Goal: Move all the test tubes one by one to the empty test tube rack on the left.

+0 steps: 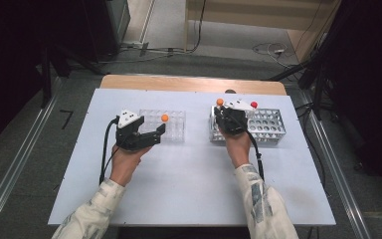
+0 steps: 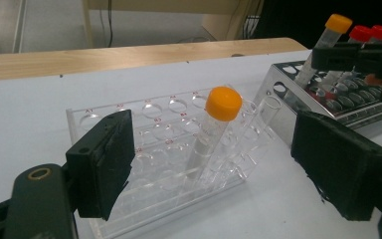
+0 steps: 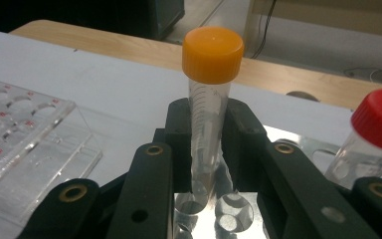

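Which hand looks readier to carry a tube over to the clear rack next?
The right hand-held gripper: its jaws already clamp the orange-capped tube over the metal rack. The left hand-held gripper is open, holding nothing.

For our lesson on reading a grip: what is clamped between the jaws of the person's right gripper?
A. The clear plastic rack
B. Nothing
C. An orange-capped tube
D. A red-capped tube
C: in the right gripper view the right gripper has its black pads pressed on both sides of the orange-capped tube, above the metal rack.
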Action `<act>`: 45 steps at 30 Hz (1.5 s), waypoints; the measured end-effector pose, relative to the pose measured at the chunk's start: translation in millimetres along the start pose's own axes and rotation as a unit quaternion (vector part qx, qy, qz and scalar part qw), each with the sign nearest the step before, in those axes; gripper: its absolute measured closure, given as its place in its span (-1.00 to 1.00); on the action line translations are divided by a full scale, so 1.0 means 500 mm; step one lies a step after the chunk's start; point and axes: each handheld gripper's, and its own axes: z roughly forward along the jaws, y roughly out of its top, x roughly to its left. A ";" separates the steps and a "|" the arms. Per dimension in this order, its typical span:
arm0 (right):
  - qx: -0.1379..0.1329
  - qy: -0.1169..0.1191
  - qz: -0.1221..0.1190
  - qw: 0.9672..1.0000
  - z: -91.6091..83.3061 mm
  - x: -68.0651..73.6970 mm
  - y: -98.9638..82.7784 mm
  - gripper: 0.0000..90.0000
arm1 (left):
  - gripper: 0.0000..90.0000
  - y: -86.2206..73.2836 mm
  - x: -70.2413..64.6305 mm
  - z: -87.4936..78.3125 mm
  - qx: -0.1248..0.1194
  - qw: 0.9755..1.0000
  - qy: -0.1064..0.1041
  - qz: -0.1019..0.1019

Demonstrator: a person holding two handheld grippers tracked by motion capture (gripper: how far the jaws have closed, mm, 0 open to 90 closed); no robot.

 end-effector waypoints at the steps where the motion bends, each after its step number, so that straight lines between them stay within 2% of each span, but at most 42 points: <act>1: -0.002 0.000 -0.002 1.000 -0.004 0.001 0.004 0.61 | -0.61 0.000 0.000 0.000 0.000 1.000 0.000 0.000; 13: -0.041 0.006 -0.008 0.999 -0.059 0.000 0.046 0.61 | -0.61 0.002 0.003 -0.003 -0.004 1.000 0.001 -0.004; 21: -0.047 0.045 -0.022 0.998 -0.095 0.023 0.048 0.61 | -0.61 0.005 0.005 -0.008 -0.008 1.000 0.001 -0.004; 31: -0.035 0.096 -0.044 0.994 -0.112 0.070 0.023 0.61 | -0.61 0.006 0.002 -0.010 -0.009 1.000 0.001 -0.005; 35: -0.027 0.111 -0.047 0.992 -0.110 0.087 0.011 0.61 | -0.61 0.009 -0.001 -0.014 -0.013 1.000 -0.006 -0.007; 45: -0.002 0.145 -0.070 0.987 -0.098 0.137 -0.019 0.61 | -0.60 0.018 -0.024 -0.024 -0.018 0.999 -0.028 0.004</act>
